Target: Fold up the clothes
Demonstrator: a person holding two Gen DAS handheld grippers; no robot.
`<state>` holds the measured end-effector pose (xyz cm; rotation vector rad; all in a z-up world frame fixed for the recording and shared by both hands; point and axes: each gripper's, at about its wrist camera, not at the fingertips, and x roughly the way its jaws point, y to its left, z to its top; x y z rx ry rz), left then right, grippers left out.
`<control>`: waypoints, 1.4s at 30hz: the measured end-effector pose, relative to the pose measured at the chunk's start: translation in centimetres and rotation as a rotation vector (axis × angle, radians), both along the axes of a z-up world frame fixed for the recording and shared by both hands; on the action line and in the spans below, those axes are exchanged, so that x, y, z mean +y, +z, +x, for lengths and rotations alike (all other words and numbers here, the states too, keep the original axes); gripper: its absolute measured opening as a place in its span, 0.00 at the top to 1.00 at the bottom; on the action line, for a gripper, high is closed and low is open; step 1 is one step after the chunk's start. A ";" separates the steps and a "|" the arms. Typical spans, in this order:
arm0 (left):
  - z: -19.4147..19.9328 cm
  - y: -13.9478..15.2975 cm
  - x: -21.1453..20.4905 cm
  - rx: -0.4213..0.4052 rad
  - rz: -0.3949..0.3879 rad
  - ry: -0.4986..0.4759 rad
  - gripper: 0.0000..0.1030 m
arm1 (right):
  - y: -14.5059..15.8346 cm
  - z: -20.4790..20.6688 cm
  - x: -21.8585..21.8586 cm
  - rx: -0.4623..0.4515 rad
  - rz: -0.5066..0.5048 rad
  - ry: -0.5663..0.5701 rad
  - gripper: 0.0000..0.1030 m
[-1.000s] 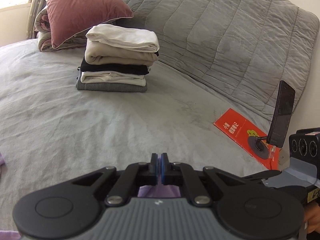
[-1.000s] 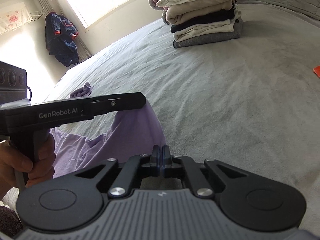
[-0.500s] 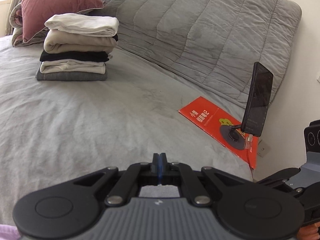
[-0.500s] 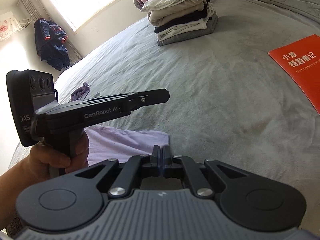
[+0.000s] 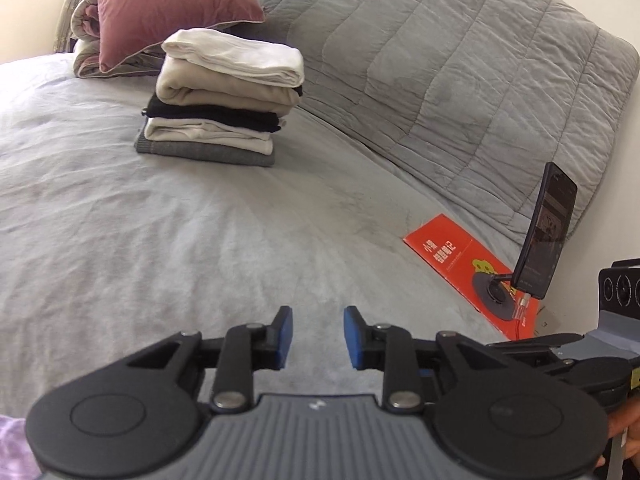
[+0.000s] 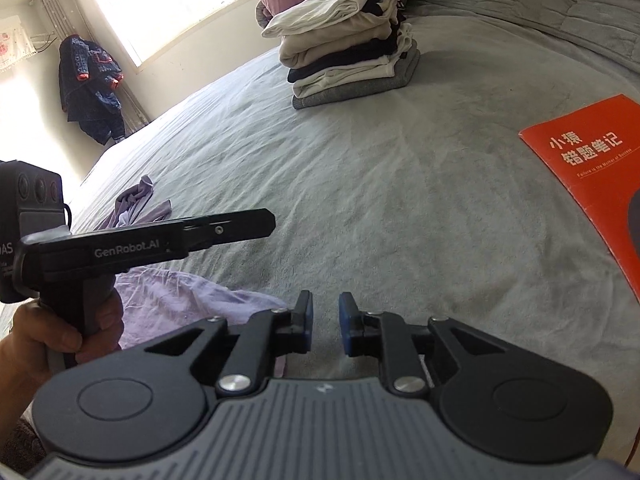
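A lilac garment point(image 6: 188, 300) lies rumpled on the grey bed point(image 6: 400, 208), left of my right gripper; a corner of it shows at the lower left of the left wrist view point(image 5: 12, 448). My right gripper point(image 6: 323, 326) is open and empty just above the bed, beside the garment's edge. My left gripper point(image 5: 318, 338) is open and empty over bare sheet; its body shows in the right wrist view point(image 6: 160, 240). A stack of folded clothes point(image 5: 224, 96) stands further up the bed, also in the right wrist view point(image 6: 348, 60).
A red booklet point(image 5: 460, 264) lies at the bed's right edge with a phone on a stand point(image 5: 544, 232) on it. A pink pillow point(image 5: 160, 4) and a quilted grey cover point(image 5: 440, 60) lie behind the stack. Dark clothes point(image 6: 90, 88) hang by the window.
Both grippers were shut, with lilac cloth seen under them at first, and now stand open and empty. The garment lies flatter on the bed, to the left.
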<state>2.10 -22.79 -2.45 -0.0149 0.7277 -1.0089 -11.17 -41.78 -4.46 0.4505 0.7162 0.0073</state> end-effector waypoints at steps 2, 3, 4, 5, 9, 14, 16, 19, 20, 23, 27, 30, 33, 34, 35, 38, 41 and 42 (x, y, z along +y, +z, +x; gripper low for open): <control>0.4 0.0 1.6 -0.007 0.023 0.034 0.65 | -0.1 0.7 0.8 -0.010 -0.036 0.034 0.57; 0.5 -0.1 2.4 -0.007 0.033 0.051 0.63 | -0.1 1.1 1.3 -0.016 -0.057 0.053 0.57; 0.4 -0.2 3.3 -0.007 0.039 0.067 0.62 | -0.2 1.5 1.9 -0.022 -0.083 0.074 0.57; 0.4 -0.3 4.3 -0.007 0.046 0.083 0.62 | -0.2 1.8 2.4 -0.027 -0.112 0.097 0.57; 0.1 -1.0 8.0 0.005 0.057 0.145 0.59 | -0.8 3.0 4.8 -0.033 -0.221 0.207 0.60; -0.8 -1.6 12.1 0.020 0.059 0.212 0.56 | -1.5 3.4 8.0 -0.057 -0.433 0.345 0.96; -1.2 -1.6 13.9 0.019 0.055 0.243 0.52 | -1.5 3.9 7.6 -0.026 -0.467 0.265 0.97; -1.5 -1.4 17.1 0.023 0.041 0.311 0.48 | -1.4 4.5 6.5 -0.002 -0.414 0.192 0.97; -1.6 -1.4 18.3 0.025 0.037 0.339 0.47 | -1.4 4.4 6.8 -0.009 -0.427 0.192 0.96; -1.5 -1.2 22.0 0.037 0.038 0.446 0.46 | -1.4 4.2 8.2 -0.023 -0.510 0.194 0.79; -1.3 -1.0 27.4 0.050 0.041 0.604 0.46 | -0.9 3.9 10.2 -0.069 -0.551 0.218 0.49; -1.2 -0.9 30.9 0.043 0.064 0.752 0.46 | -0.3 3.7 11.8 -0.109 -0.546 0.260 0.46; -1.0 -0.9 34.3 0.043 0.098 0.919 0.45 | 0.3 3.4 14.0 -0.158 -0.526 0.333 0.40; -0.9 -1.1 35.3 0.055 0.095 0.959 0.45 | 0.4 3.3 14.8 -0.179 -0.513 0.368 0.37; -0.8 -1.3 36.3 0.067 0.092 0.999 0.45 | 0.5 3.3 15.8 -0.196 -0.502 0.405 0.36; -0.8 -1.9 38.9 0.092 0.085 1.090 0.45 | 0.3 3.8 18.9 -0.218 -0.503 0.507 0.36; -0.9 -2.2 40.6 0.092 0.072 1.136 0.45 | 0.0 4.4 21.9 -0.234 -0.506 0.599 0.36; -0.9 -2.2 41.1 0.089 0.065 1.145 0.45 | -0.1 4.6 22.8 -0.235 -0.505 0.618 0.36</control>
